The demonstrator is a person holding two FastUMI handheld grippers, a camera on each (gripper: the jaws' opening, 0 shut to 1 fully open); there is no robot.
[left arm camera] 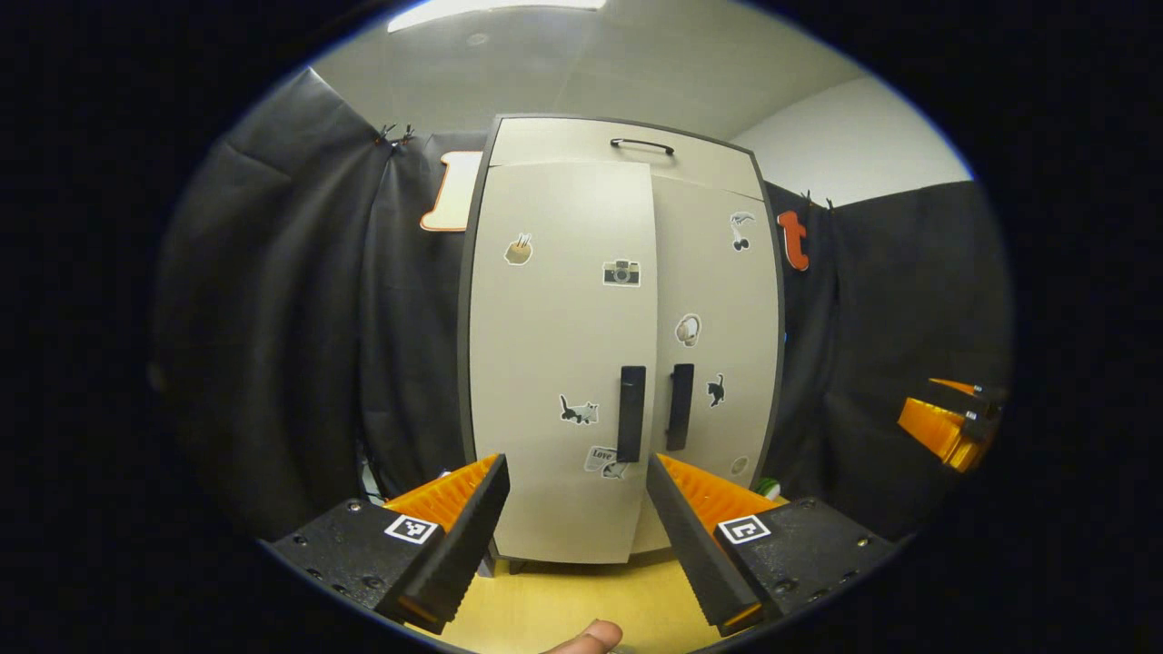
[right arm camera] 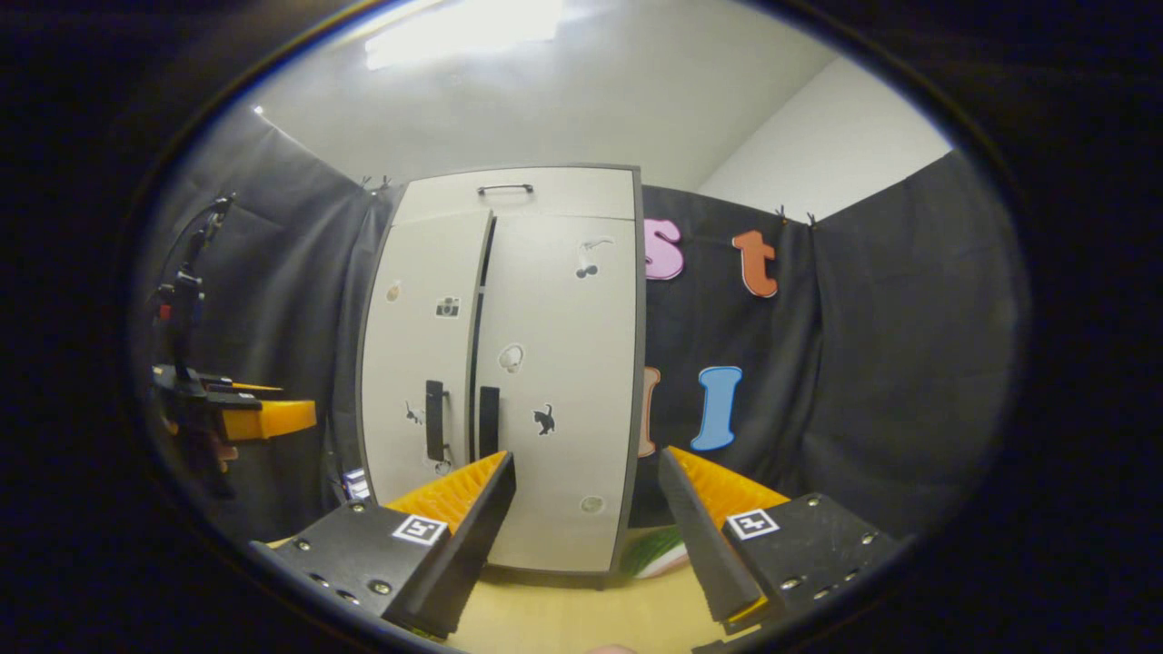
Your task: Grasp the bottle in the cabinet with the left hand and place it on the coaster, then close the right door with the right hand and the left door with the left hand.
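Cabinet stands upright on the desk against the black cloth wall, straight ahead of the left gripper, whose fingers are spread wide apart and hold nothing; the cabinet's lower front shows between them, and whether they touch it cannot be told. Left door lies flat and looks shut in the left gripper view; in the right gripper view a thin dark gap runs down its inner edge beside the right door, so it may stand slightly ajar. Two dark upright handles sit side by side at the seam, just above the gap between the left gripper's fingers; small stickers dot both doors, and a drawer front with a slim handle tops the cabinet. A fingertip shows at the bottom edge of the left gripper view. Right gripper also faces the cabinet, fingers wide apart and empty, the right door's lower part between them; something green and white lies on the desk beside the cabinet's base.
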